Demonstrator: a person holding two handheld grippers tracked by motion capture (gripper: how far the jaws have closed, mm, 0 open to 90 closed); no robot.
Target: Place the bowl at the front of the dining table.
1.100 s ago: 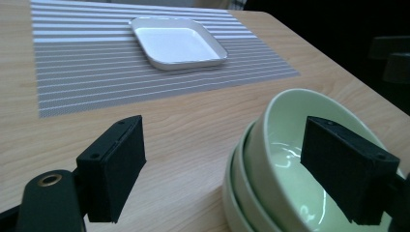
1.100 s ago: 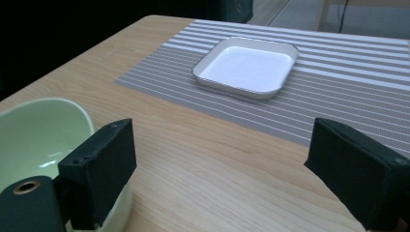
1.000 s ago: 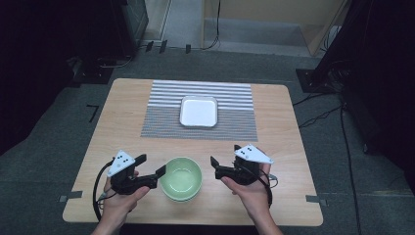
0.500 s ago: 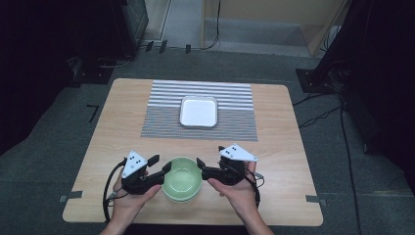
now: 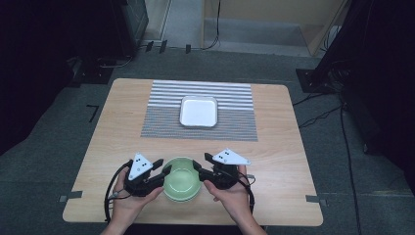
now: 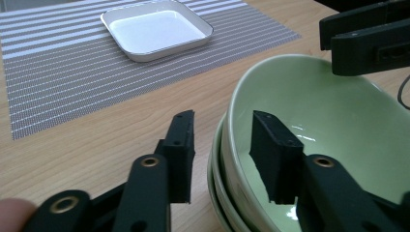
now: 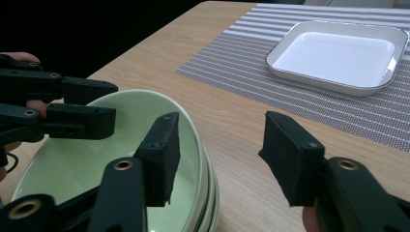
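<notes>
1. Two grippers flank a green bowl stack [image 5: 181, 185] at the table's near edge; we count at least two nested bowls [image 6: 309, 140] in the left gripper view.
2. Left gripper [image 5: 163, 171]: jaws spread, straddling the stack's left rim. In the left gripper view we see one jaw outside the wall and one inside, neither pressing it.
3. Right gripper [image 5: 199, 166]: jaws spread wide at the stack's right rim. In the right gripper view [image 7: 220, 159] one jaw hangs over the bowl interior and the other over bare wood; we can't tell if the inner jaw touches.
4. White square dish [image 5: 198, 111] sits on a striped placemat [image 5: 235, 105] at the table's [image 5: 279, 147] middle-far side, well apart from the bowls.
5. A hand [image 5: 128, 203] holds each gripper from below.
</notes>
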